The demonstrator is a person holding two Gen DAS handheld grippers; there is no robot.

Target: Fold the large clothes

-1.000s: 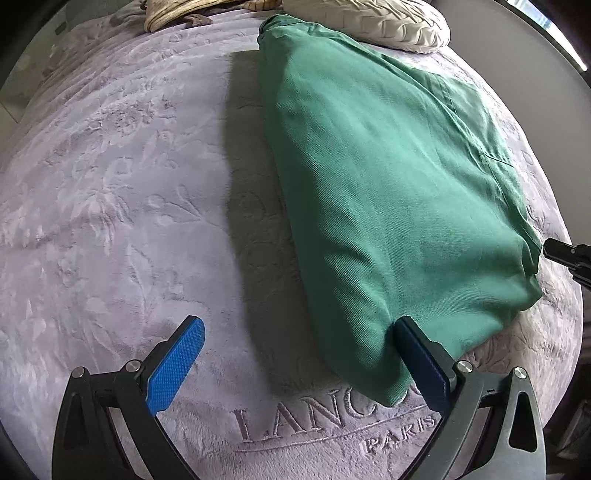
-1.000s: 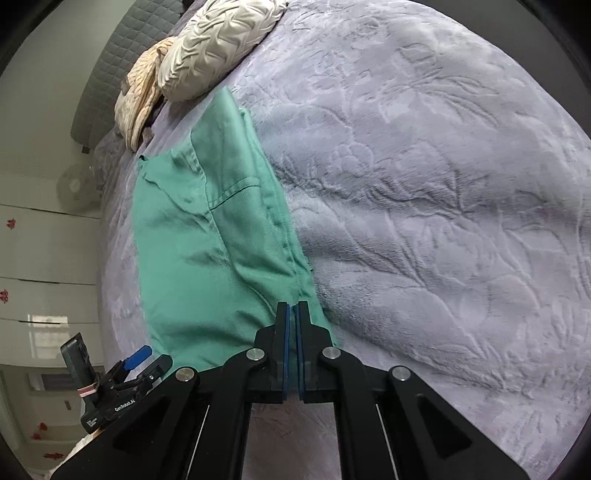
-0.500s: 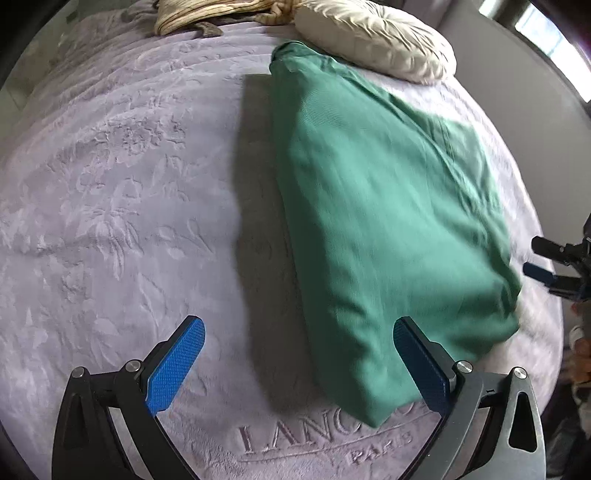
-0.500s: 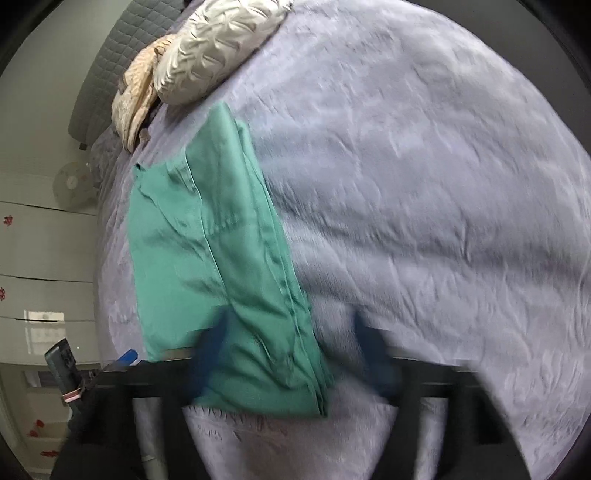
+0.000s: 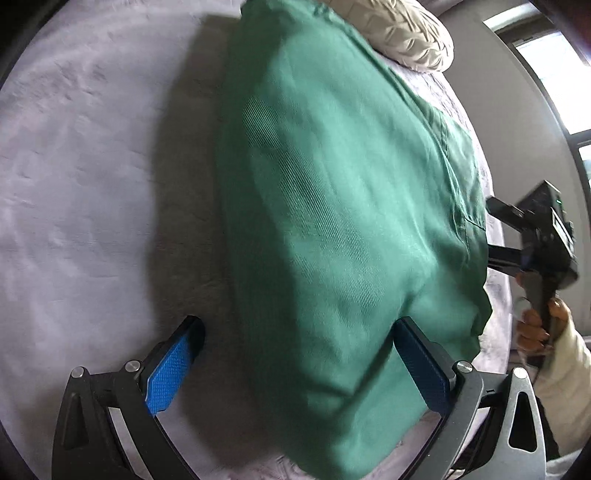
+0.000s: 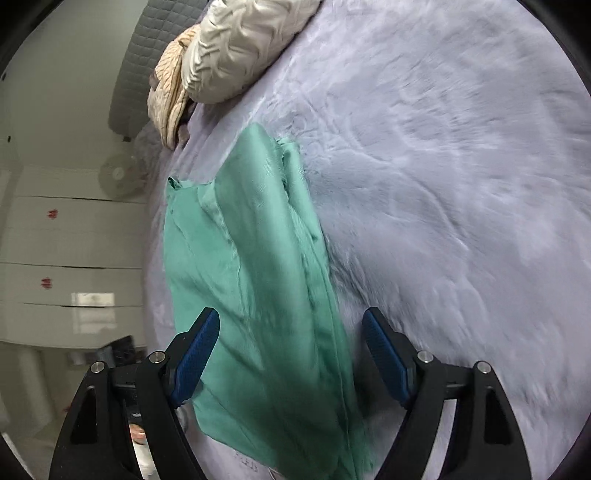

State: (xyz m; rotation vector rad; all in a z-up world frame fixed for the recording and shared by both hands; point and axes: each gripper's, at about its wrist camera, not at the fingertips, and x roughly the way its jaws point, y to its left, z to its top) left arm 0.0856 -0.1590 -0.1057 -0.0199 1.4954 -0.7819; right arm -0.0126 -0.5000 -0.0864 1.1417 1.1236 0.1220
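**Soft green garment, two open grippers, near hem is the place to bite**

While both tools hang over the bed, the green garment (image 5: 332, 221) lies as a long folded strip on the pale lilac bedspread (image 5: 92, 184), its far end up by the cream pillow (image 5: 402, 33) and its near end right under the cameras. It looks like a woven twill, light and limp, with soft ripples along the seams rather than any stiff crease. I'd judge it will sag and slide the moment one corner goes up alone, and the plush bedspread will likely drag on it a little.

Now the left hand-held gripper (image 5: 295, 365) stands wide, nothing pinched; its right blue pad sits at the cloth's near part, the left pad over bare bedspread. Whether that pad presses the fabric I can't tell. Over on the other side, the right hand-held gripper (image 6: 290, 356) is wide too, straddling the garment's long edge, cloth between the pads but not clamped.

Best hold, to my eye: the two near corners of the hem, one each, biting through all the layers so the stack lifts together. Grab only the top layer and the fold could peel open.
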